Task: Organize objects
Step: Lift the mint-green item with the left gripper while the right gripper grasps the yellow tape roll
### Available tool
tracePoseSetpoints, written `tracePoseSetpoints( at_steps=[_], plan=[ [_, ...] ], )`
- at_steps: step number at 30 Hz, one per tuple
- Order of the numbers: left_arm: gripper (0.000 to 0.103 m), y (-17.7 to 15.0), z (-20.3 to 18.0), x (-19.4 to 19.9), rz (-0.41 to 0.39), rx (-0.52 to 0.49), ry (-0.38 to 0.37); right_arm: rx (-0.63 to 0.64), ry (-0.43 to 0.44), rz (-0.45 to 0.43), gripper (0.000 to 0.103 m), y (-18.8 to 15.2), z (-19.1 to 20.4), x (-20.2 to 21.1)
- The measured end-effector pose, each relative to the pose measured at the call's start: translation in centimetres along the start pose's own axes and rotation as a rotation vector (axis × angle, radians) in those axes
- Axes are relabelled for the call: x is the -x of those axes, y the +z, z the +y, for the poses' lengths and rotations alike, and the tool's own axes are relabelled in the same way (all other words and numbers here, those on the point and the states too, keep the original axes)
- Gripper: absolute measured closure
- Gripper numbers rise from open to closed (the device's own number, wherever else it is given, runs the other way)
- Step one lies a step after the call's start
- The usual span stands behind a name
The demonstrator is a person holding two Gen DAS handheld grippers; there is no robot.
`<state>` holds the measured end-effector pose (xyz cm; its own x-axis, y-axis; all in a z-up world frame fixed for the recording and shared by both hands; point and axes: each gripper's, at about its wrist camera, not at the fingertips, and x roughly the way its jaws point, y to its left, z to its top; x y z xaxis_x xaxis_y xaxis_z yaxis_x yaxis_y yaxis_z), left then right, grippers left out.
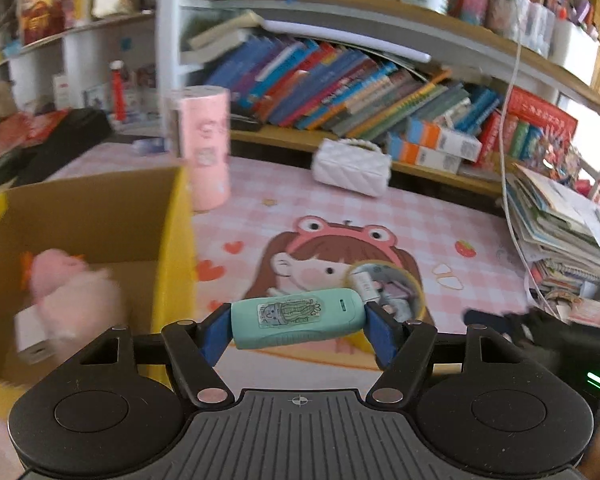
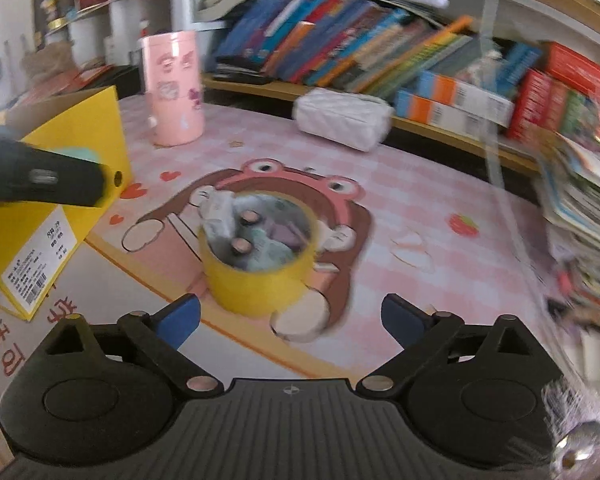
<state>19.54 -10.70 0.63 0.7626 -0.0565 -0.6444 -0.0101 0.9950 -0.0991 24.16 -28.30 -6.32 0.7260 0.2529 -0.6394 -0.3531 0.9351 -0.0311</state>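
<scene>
Crosswise, left gripper [image 1: 296, 330] jaws clamp smooth teal oblong case [image 1: 296, 322]; right gripper [image 2: 290, 320] jaws apart near round yellow tub [image 2: 256, 280]

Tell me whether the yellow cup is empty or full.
Full: the yellow cup stands upright on the mat, packed to its rim with small items.

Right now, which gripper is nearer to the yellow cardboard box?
Left. The left gripper, shut on a teal eraser, hangs right beside the yellow cardboard box, level with its open top. The right gripper is open farther off, in front of the yellow tape roll.
</scene>
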Motion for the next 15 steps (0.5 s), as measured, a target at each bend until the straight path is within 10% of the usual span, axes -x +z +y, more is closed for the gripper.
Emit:
tracePoseSetpoints(
  at_steps=[15],
  plan=[
    [0.033, -1.4, 1.9, 3.4, -0.040, 0.003, -0.013, 0.040, 0.022, 0.059, 0.021, 2.1, 1.5, -6.1]
  ],
)
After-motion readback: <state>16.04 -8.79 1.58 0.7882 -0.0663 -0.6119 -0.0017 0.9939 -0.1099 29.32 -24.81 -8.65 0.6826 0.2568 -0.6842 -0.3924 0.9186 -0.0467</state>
